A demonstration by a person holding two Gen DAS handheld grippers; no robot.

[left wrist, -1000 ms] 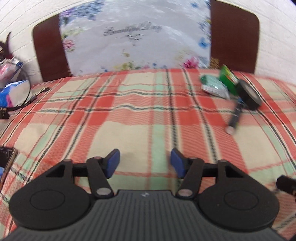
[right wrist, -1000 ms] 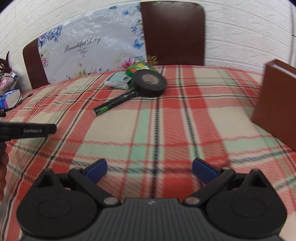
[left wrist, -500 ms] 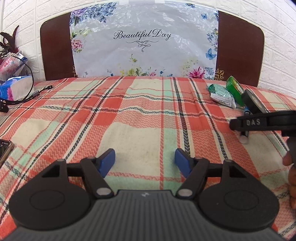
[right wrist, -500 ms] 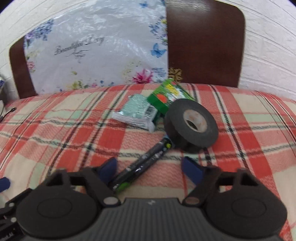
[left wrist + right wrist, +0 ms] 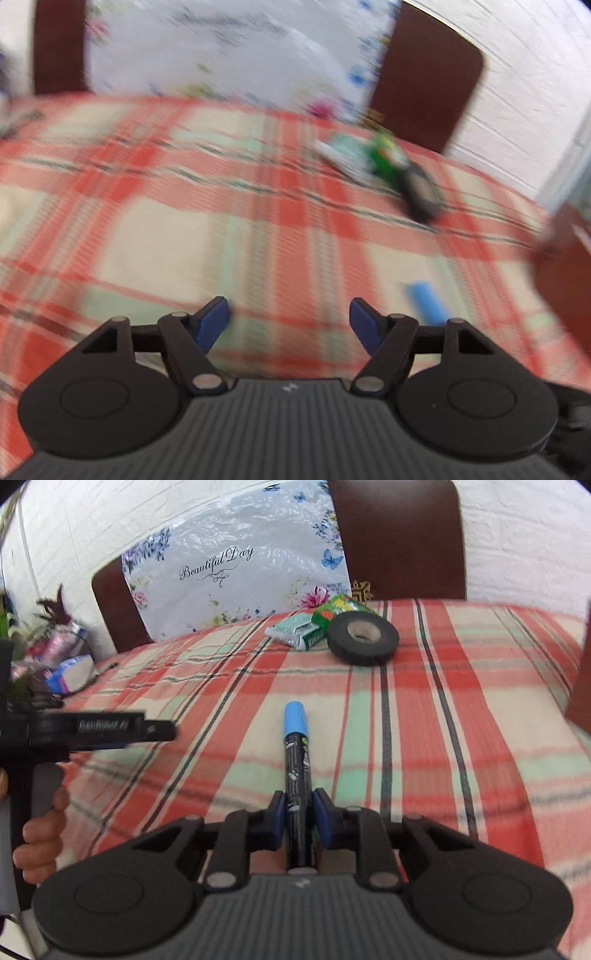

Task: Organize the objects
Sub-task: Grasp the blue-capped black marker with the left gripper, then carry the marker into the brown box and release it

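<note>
My right gripper (image 5: pixel 298 810) is shut on a black marker (image 5: pixel 297 768) with a blue cap, which points forward above the plaid cloth. Its blue cap (image 5: pixel 424 302) shows blurred in the left wrist view, right of my fingers. My left gripper (image 5: pixel 290 317) is open and empty over the cloth; it also shows in the right wrist view (image 5: pixel 110 727) at the left. A black tape roll (image 5: pixel 364 638), a green packet (image 5: pixel 341 609) and a pale green sachet (image 5: pixel 295 629) lie together at the far side.
A brown box (image 5: pixel 569 280) stands at the right edge. Two dark chair backs and a flowered plastic sheet (image 5: pixel 236 576) stand behind the table. Clutter with a blue-white pack (image 5: pixel 70 672) sits at the far left.
My right gripper has closed on the marker and lifted it back from beside the tape roll. My left gripper has swung to the right; its view is blurred.
</note>
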